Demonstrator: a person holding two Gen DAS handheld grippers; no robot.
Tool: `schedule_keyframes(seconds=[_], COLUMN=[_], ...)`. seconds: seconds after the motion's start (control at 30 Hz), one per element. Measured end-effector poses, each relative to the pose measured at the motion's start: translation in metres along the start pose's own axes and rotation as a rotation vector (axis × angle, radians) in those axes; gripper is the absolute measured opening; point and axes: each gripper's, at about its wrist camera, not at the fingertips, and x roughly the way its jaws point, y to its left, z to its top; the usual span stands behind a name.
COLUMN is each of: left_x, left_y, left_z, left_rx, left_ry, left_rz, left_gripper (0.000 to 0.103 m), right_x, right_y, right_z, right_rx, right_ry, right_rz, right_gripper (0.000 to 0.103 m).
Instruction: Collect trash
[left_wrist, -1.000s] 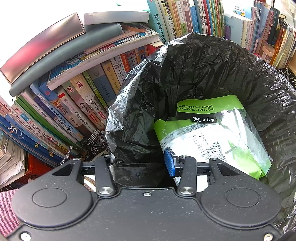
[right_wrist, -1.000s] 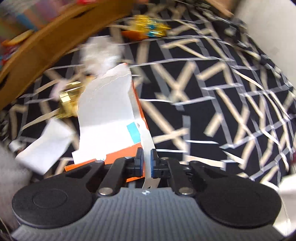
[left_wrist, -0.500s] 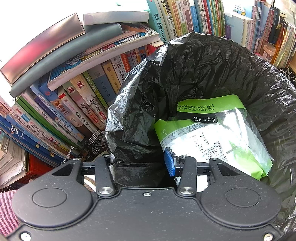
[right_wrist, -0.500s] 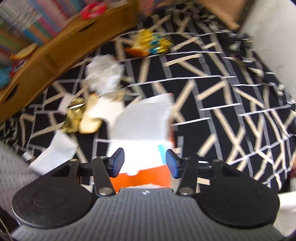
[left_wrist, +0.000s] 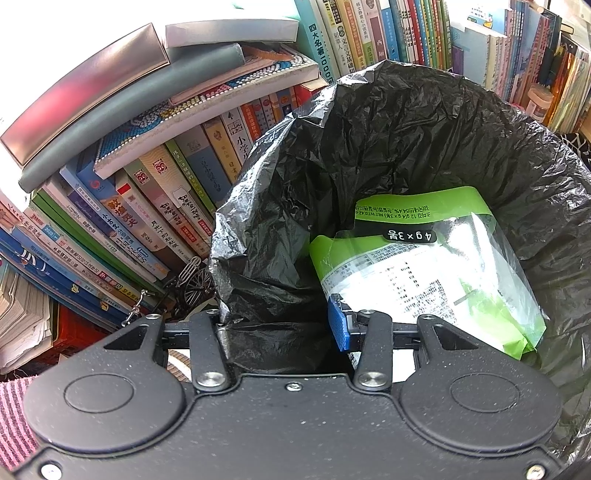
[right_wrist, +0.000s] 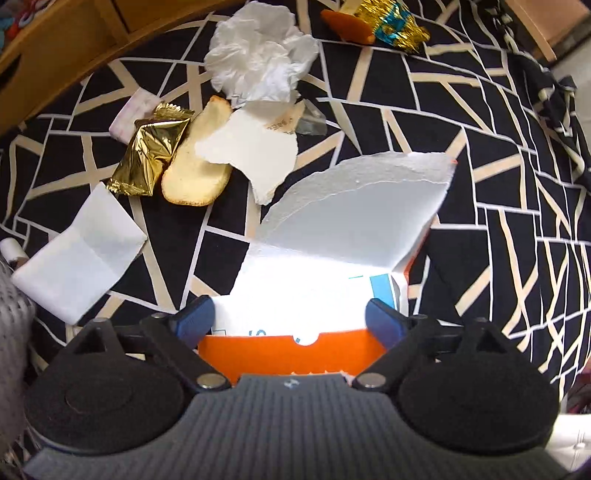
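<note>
The right tongs (right_wrist: 290, 319) point steeply down over a torn orange-and-white carton (right_wrist: 332, 251), and their jaws are opening wide. The carton lies between the blue pads (right_wrist: 194, 319), but neither pad presses on it, so nothing is gripped. The step in hand appears to be a fresh pick-up of this carton. To do it well, the tongs likely need to sink until both pads flank the orange folded edge nearest the camera, which looks stiffer than the ragged white flap, and then close squarely across it. A bite on the flap alone could tear it or let the carton swing.

The carton is flattened card, white inside with a small blue patch and a rough torn upper edge. It rests on a black worktop cloth (right_wrist: 480, 147) crossed with cream lines.

Other litter lies nearby: a crumpled white tissue (right_wrist: 258, 55), a gold foil wrapper (right_wrist: 151, 147), a pale biscuit (right_wrist: 197, 166) touching it, a torn paper scrap (right_wrist: 255, 151), a folded white paper (right_wrist: 81, 258) and a gold-and-blue wrapper (right_wrist: 388, 22) at the far edge.

The left tongs (left_wrist: 279, 321) are narrowly set and pinch the rim of a black bin bag (left_wrist: 406, 147), holding its mouth open. A green-and-clear packet (left_wrist: 424, 269) already sits inside. Shelved books (left_wrist: 147, 203) stand behind the bag.
</note>
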Motion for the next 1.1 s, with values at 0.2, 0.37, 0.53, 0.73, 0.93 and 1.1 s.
schedule_keyframes(seconds=[0.2, 0.37, 0.53, 0.73, 0.93, 1.1], left_x=[0.002, 0.003, 0.003, 0.003, 0.003, 0.003], left_y=[0.001, 0.002, 0.002, 0.002, 0.002, 0.002], left_z=[0.0, 0.0, 0.0, 0.0, 0.0, 0.0], left_rx=[-0.001, -0.002, -0.001, -0.001, 0.0, 0.0], left_ry=[0.004, 0.005, 0.004, 0.004, 0.004, 0.004], left_rz=[0.002, -0.001, -0.002, -0.001, -0.001, 0.0], left_gripper=[0.041, 0.041, 0.041, 0.041, 0.041, 0.041], right_x=[-0.008, -0.021, -0.031, -0.05, -0.054, -0.024], right_y=[0.001, 0.004, 0.0, -0.024, -0.024, -0.006], right_z=[-0.005, -0.004, -0.005, 0.004, 0.011, 0.009], right_rx=[-0.001, 0.023, 0.043, 0.121, 0.117, 0.024], right_ry=[-0.025, -0.049, -0.078, -0.139, -0.145, -0.094], right_rz=[0.082, 0.132, 0.121, 0.14, 0.118, 0.073], right_gripper=[0.066, 0.023, 0.014, 0.003, 0.04, 0.072])
